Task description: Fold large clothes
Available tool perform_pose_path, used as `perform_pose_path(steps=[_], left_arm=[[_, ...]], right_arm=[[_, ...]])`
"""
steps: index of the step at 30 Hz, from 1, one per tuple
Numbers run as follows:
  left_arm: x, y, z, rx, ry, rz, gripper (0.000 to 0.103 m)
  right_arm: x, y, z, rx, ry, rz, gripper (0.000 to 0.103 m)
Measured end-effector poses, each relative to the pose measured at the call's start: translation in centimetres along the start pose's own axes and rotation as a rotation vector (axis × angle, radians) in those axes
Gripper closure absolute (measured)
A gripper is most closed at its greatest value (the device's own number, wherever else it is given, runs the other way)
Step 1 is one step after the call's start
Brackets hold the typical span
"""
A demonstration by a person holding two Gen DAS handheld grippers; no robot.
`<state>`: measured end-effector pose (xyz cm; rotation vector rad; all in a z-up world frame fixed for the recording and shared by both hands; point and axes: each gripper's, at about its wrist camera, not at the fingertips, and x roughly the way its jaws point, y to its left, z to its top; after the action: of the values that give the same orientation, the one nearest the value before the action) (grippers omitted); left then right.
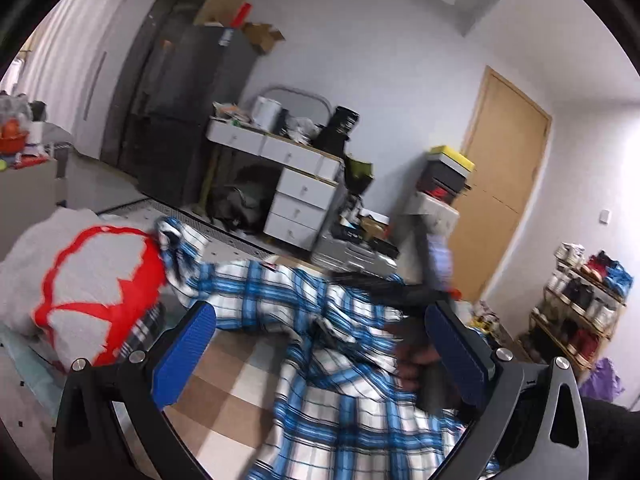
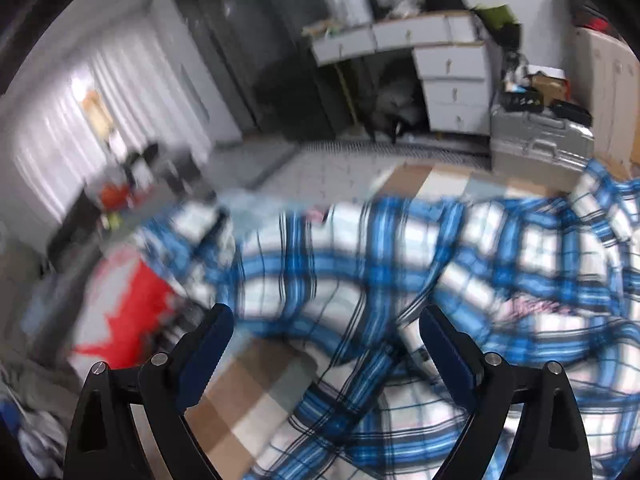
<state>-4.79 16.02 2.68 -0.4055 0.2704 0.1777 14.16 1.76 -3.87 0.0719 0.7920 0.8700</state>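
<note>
A blue and white plaid shirt (image 1: pixel 320 300) lies rumpled across a checked brown and beige surface (image 1: pixel 224 368). My left gripper (image 1: pixel 320 320) hovers above it, open, its blue pads (image 1: pixel 188 344) wide apart and holding nothing. Beside its right finger a hand (image 1: pixel 416 360) holds a dark, blurred tool over the cloth. In the right wrist view the same plaid shirt (image 2: pixel 360 264) fills the middle and right, blurred. My right gripper (image 2: pixel 324 316) is open just above its folds, and neither finger presses on the cloth.
A grey and red garment (image 1: pixel 92 276) lies folded at the left, touching the shirt's far end. Beyond stand a white drawer desk (image 1: pixel 300 184), a dark cabinet (image 1: pixel 188 104), a silver case (image 2: pixel 536 144), a wooden door (image 1: pixel 504 168) and a shoe rack (image 1: pixel 580 312).
</note>
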Motion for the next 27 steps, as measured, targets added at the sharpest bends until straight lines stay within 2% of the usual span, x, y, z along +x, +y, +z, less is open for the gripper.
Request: perform_pose_path(steps=[4, 6, 8, 11, 13, 15, 16, 19, 21, 24, 27], left_arm=[[2.8, 0.2, -0.5, 0.016, 0.106, 0.018, 0.001], [4.7, 0.0, -0.8, 0.060, 0.172, 0.030, 0.001], [6.6, -0.6, -0.9, 0.119, 0.206, 0.051, 0.001], [10.8, -2.6, -0.6, 0.238, 0.315, 0.075, 0.001], [14.6, -4.4, -0.5, 0.351, 0.428, 0.053, 0.001], [19.1, -6.0, -0.6, 0.438, 0.527, 0.098, 0.001], [21.2, -6.3, -0.4, 0.437, 0.554, 0.100, 0.001], [27.3, -7.3, -1.2, 0.490, 0.713, 0.065, 0.001], [30.3, -7.5, -1.4, 0.498, 0.744, 0.054, 0.001], [33.9, -7.0, -2.0, 0.455, 0.861, 0.018, 0.001], [35.8, -6.6, -2.2, 0.400, 0.911, 0.009, 0.003]], right_arm=[[-6.7, -5.4, 0.0, 0.144, -0.090, -0.081, 0.001], [-10.2, -9.0, -1.5, 0.255, -0.099, -0.158, 0.000], [-13.0, -11.0, -3.2, 0.330, -0.084, -0.179, 0.000], [-18.6, -12.0, -8.1, 0.448, -0.111, -0.140, 0.000], [-21.9, -10.7, -11.8, 0.500, -0.185, -0.087, 0.000], [-24.2, -8.7, -15.9, 0.550, -0.246, -0.037, 0.000], [-24.7, -7.7, -17.7, 0.571, -0.259, 0.001, 0.000], [-24.7, -5.8, -20.6, 0.577, -0.257, 0.112, 0.000], [-23.9, -5.0, -21.3, 0.532, -0.218, 0.094, 0.000], [-23.4, -4.3, -20.8, 0.453, -0.220, 0.108, 0.000], [-23.1, -4.7, -21.1, 0.466, -0.198, 0.149, 0.000]])
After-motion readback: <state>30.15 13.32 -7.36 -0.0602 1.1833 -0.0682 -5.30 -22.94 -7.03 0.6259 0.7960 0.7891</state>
